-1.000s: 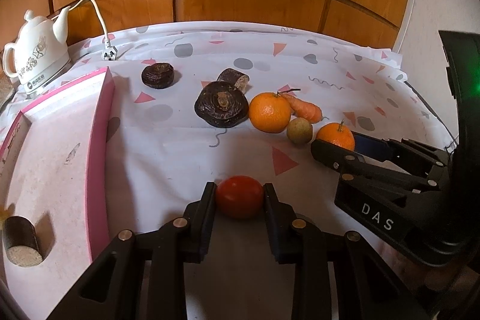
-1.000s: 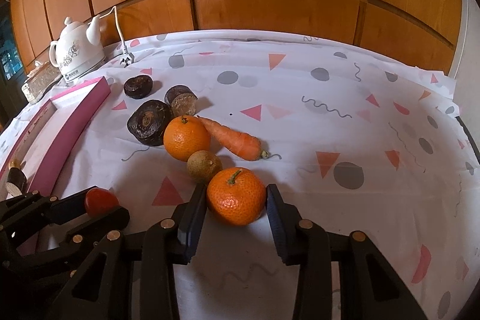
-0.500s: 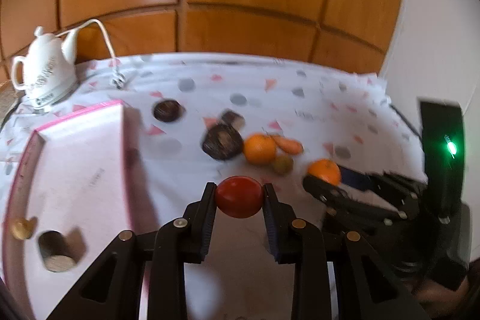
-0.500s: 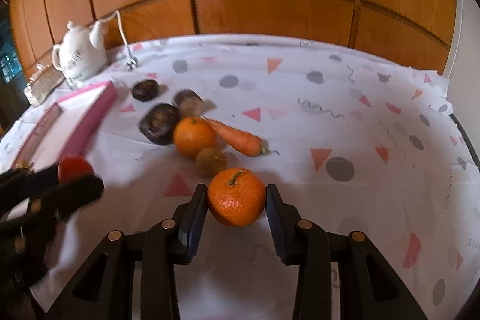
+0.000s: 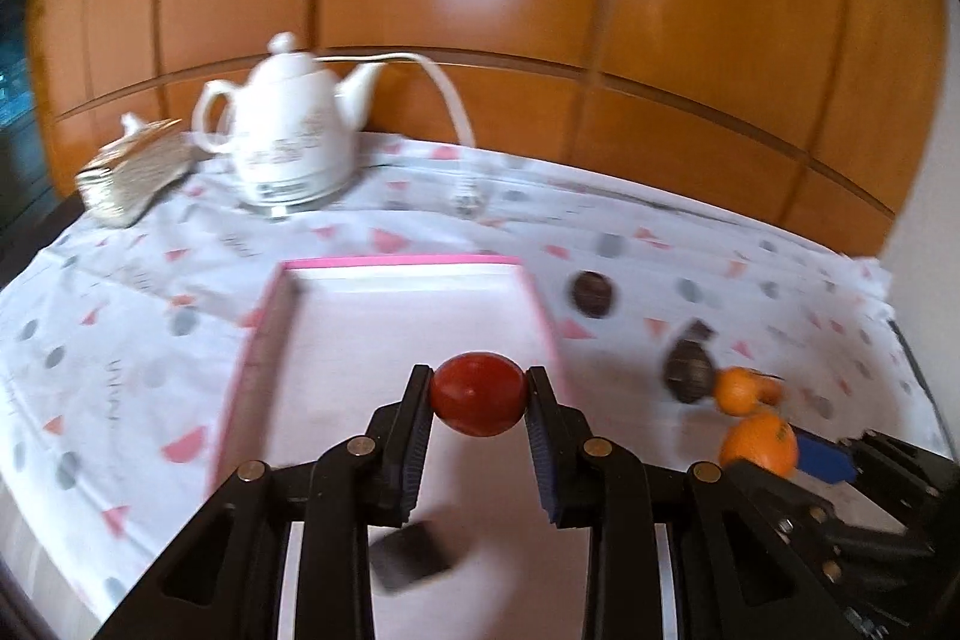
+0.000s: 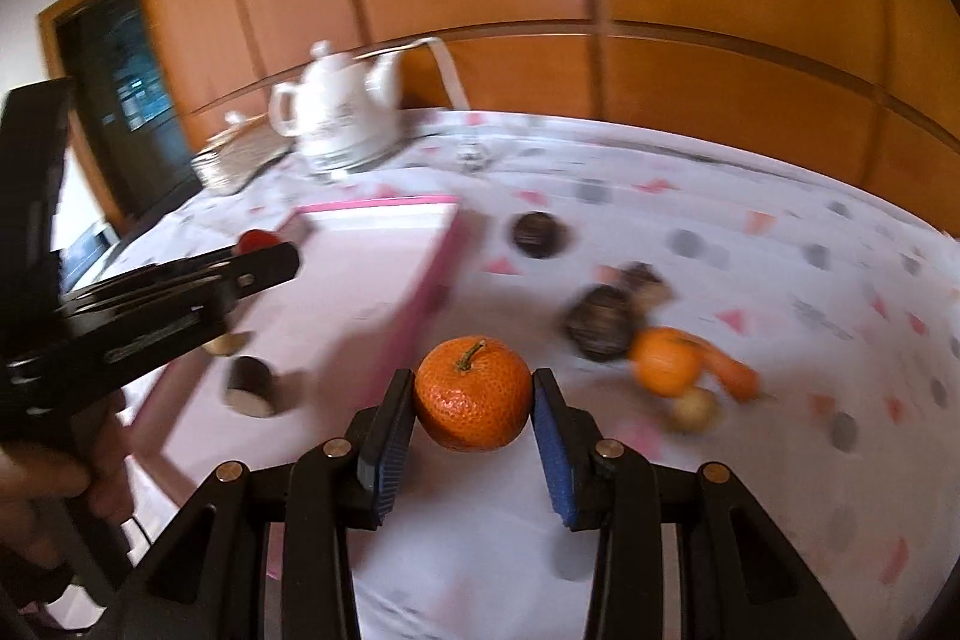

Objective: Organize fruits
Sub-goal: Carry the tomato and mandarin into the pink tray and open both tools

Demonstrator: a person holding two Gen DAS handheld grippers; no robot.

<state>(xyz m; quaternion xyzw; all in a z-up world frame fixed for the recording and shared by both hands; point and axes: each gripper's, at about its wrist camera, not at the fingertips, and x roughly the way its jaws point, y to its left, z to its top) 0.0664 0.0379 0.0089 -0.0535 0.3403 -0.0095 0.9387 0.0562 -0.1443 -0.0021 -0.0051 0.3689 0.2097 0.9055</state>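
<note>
My left gripper (image 5: 479, 394) is shut on a red tomato (image 5: 478, 393) and hangs over the pink-rimmed tray (image 5: 396, 263). My right gripper (image 6: 474, 403) is shut on a tangerine (image 6: 473, 391), held off the cloth just right of the tray's (image 6: 429, 274) pink edge. In the right wrist view the left gripper (image 6: 264, 250) with its tomato (image 6: 257, 240) is above the tray. In the left wrist view the right gripper's tangerine (image 5: 757, 443) shows at lower right. On the cloth remain another tangerine (image 6: 666, 361), a carrot (image 6: 729, 373) and a small brownish fruit (image 6: 693, 409).
A short dark cylinder (image 6: 249, 385) lies in the tray. Dark round pieces (image 6: 537, 232) (image 6: 600, 322) sit on the patterned cloth right of the tray. A white teapot (image 5: 291, 139) with cord and a silvery object (image 5: 135, 169) stand at the back. Wooden panels close off the back.
Both grippers lifted their fruits off the cloth and swung left. The tomato now hangs over the tray and the tangerine is beside its right edge. Both views turned toward the teapot.
</note>
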